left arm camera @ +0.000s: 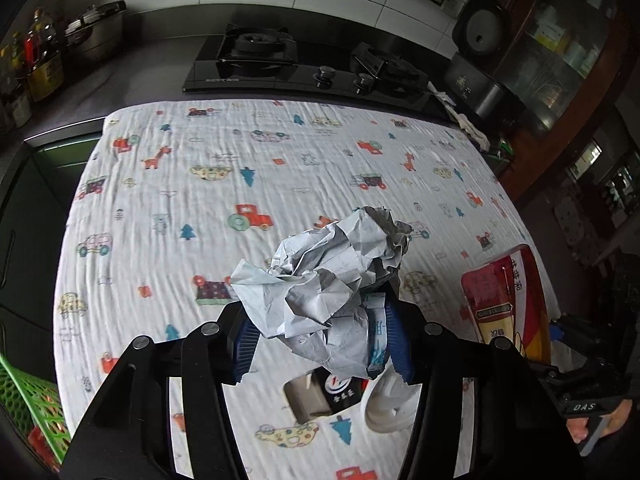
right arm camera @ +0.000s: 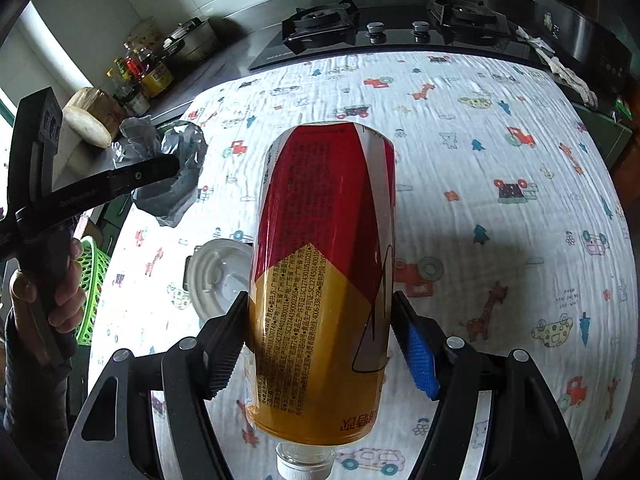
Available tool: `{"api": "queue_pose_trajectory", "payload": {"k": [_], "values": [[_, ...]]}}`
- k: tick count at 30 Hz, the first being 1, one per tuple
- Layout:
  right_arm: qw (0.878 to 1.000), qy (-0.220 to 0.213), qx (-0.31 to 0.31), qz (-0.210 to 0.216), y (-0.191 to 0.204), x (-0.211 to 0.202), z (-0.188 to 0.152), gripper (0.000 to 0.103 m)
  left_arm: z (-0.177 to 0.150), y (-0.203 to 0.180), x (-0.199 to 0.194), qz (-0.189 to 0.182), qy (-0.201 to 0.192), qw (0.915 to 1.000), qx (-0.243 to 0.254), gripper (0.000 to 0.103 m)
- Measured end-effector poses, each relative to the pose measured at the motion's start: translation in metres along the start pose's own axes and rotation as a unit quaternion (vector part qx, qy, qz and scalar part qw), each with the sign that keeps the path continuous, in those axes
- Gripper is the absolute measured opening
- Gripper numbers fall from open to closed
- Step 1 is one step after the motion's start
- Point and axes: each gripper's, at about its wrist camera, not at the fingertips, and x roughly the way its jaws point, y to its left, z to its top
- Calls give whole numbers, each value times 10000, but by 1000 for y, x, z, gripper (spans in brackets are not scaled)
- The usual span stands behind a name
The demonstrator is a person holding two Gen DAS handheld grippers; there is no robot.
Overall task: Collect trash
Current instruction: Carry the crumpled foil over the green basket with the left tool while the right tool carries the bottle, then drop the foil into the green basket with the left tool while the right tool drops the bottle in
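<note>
My left gripper [left arm camera: 320,340] is shut on a crumpled ball of grey-white paper [left arm camera: 324,276] and holds it above the printed cloth [left arm camera: 208,208]. The paper also shows in the right wrist view [right arm camera: 172,168], held by the left gripper over the table's left edge. My right gripper [right arm camera: 320,344] is shut on a red and yellow labelled plastic bottle [right arm camera: 324,272], cap towards the camera, above the cloth. That bottle shows at the right in the left wrist view [left arm camera: 504,300]. A white lid or cup [left arm camera: 390,404] and a small dark packet [left arm camera: 340,392] lie on the cloth under the left gripper.
A green mesh basket [right arm camera: 90,292] stands off the table's left edge, also in the left wrist view [left arm camera: 28,404]. A black gas hob [left arm camera: 304,64] sits behind the cloth. Bottles and a pot [left arm camera: 96,28] stand at the back left, a rice cooker [left arm camera: 480,72] at the back right.
</note>
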Motion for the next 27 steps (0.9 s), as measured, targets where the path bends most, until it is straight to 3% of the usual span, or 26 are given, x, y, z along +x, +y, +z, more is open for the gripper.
{"api": "queue_pose_trajectory", "payload": {"k": [13,21,27], "values": [[9927,83,-1014,642,143,14,-1,67,-83,144,-138,895,-616,9901,-884,53],[9801,291,-1590,1156,244,42,-7,67,-147,229,-205,1540,-843,9727,-1515,54],[9686,496,-1920,1501,309,66,-12,67,-184,282,-221,1919,-749,9584,-1976,54]]}}
